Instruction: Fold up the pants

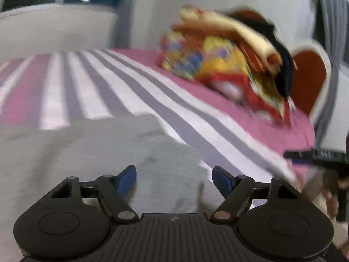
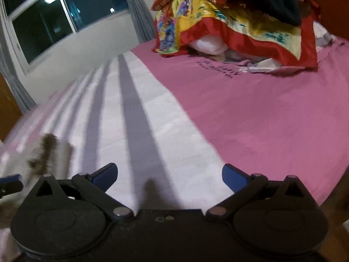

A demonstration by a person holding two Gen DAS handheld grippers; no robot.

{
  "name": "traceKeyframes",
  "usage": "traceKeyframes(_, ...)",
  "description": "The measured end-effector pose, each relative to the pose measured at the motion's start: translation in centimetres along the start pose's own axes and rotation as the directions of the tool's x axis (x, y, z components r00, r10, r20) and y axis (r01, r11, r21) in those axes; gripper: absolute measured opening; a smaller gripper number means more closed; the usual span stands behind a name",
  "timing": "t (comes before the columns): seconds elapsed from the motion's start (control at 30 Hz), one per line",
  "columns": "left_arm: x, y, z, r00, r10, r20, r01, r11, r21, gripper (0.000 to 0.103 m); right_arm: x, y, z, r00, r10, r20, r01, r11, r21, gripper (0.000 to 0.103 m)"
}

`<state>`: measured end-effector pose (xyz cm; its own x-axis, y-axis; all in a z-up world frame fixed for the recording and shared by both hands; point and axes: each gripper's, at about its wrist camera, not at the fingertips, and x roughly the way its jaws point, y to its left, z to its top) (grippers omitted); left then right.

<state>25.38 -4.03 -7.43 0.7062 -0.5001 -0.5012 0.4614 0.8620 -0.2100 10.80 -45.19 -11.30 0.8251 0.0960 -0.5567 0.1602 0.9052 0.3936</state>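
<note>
The grey pants (image 1: 91,152) lie spread on the striped bed sheet (image 1: 135,91) in the left wrist view, filling the near left. My left gripper (image 1: 174,175) is open and empty just above their near part. In the right wrist view only a blurred grey corner of the pants (image 2: 56,152) shows at the far left. My right gripper (image 2: 170,174) is open and empty above the white and grey stripes of the sheet (image 2: 135,131). The right gripper also shows at the right edge of the left wrist view (image 1: 316,155).
A heap of colourful bedding and pillows (image 2: 229,21) sits at the head of the bed on the pink sheet (image 2: 261,113). A red heart cushion (image 1: 309,80) leans behind it. A window (image 2: 54,17) with grey curtains lies beyond the bed.
</note>
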Motion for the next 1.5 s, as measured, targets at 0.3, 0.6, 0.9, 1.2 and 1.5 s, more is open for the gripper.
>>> traceKeyframes(0.3,-14.0,10.0,-9.7,0.952,0.305,-0.009,-0.303,0.944,-0.127,0.077,-0.3,9.8,-0.5,0.956,0.291,-0.023,-0.292,0.955,-0.045,0.066)
traceKeyframes(0.6,-10.1,10.9,-10.9,0.945,0.32,-0.066,-0.326,0.938,-0.12,0.077,4.8,17.9,-1.7,0.936,0.314,-0.16,-0.327,0.943,-0.065,0.058)
traceKeyframes(0.9,-9.2,11.4,-10.9,0.958,0.284,-0.046,-0.287,0.943,-0.165,0.077,8.4,20.3,-2.1,0.947,0.236,-0.217,-0.257,0.964,-0.075,0.058)
traceKeyframes(1.2,-8.5,11.8,-10.9,0.954,0.29,-0.072,-0.299,0.938,-0.175,0.077,4.4,21.0,0.1,0.94,0.317,-0.127,-0.334,0.933,-0.138,0.015)
traceKeyframes(1.5,-8.3,11.5,-10.4,0.948,0.301,-0.101,-0.314,0.937,-0.155,0.077,4.6,14.7,-2.5,0.951,0.274,-0.143,-0.264,0.961,0.086,0.076)
